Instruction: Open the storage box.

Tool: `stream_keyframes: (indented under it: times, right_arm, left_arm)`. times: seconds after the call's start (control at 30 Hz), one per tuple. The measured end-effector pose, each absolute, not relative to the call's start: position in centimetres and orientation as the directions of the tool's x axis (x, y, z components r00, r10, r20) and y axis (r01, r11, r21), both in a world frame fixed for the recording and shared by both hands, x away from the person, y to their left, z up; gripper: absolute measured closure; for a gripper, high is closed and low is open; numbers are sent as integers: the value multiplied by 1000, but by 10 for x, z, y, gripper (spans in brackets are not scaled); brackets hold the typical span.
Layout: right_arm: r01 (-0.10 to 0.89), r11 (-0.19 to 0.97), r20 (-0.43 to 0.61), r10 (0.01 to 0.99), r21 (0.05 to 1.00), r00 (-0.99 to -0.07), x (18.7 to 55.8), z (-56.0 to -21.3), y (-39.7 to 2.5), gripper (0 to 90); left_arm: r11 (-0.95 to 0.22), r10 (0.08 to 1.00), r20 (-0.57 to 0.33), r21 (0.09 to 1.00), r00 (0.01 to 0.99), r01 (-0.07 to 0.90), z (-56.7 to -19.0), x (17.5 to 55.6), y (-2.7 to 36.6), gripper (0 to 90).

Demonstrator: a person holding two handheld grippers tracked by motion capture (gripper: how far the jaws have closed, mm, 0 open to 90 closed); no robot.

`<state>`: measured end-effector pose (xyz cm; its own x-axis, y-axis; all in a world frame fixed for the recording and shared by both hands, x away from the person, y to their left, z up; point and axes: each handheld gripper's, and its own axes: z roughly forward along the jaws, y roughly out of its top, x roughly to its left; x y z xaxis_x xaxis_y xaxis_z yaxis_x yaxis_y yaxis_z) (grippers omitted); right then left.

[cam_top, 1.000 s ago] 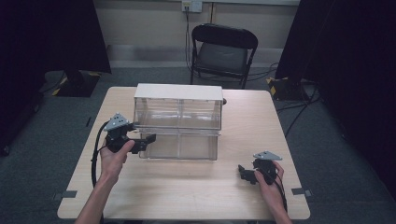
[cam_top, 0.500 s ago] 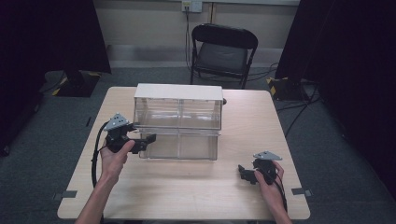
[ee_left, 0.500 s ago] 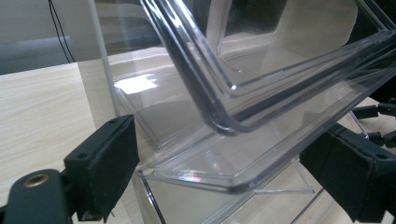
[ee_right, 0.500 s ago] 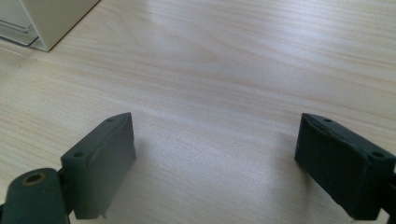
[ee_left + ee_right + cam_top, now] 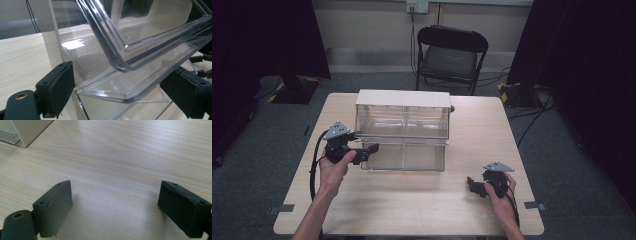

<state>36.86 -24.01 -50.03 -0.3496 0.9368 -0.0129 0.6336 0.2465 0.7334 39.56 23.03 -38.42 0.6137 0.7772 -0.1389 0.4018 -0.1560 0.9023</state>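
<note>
A clear plastic drawer unit (image 5: pixel 402 127) with a white top stands at the middle of the wooden table (image 5: pixel 412 210), its two drawers stacked. My left gripper (image 5: pixel 371 149) is at the front left corner of the lower drawer (image 5: pixel 407 157). In the left gripper view that gripper (image 5: pixel 122 91) is open, and the clear rim of the lower drawer (image 5: pixel 110 91) lies between its wide-spread jaws, under the upper drawer (image 5: pixel 140 30). My right gripper (image 5: pixel 472 185) rests low over the table's front right. It stands open (image 5: pixel 118 205) with bare wood between its jaws.
A black folding chair (image 5: pixel 451 52) stands behind the table. Dark curtains hang at both sides, and cables lie on the floor at the right. A corner of the drawer unit (image 5: pixel 22 130) shows far left in the right gripper view.
</note>
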Motion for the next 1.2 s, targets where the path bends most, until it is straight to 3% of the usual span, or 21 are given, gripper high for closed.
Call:
stream_keyframes:
  times: [1.2]
  right_arm:
    - [634,246,-12,937,733,-349,369,-500,-240,113]
  left_arm:
    - [-156,778,-143,900,611,408,-386,397,230,128]
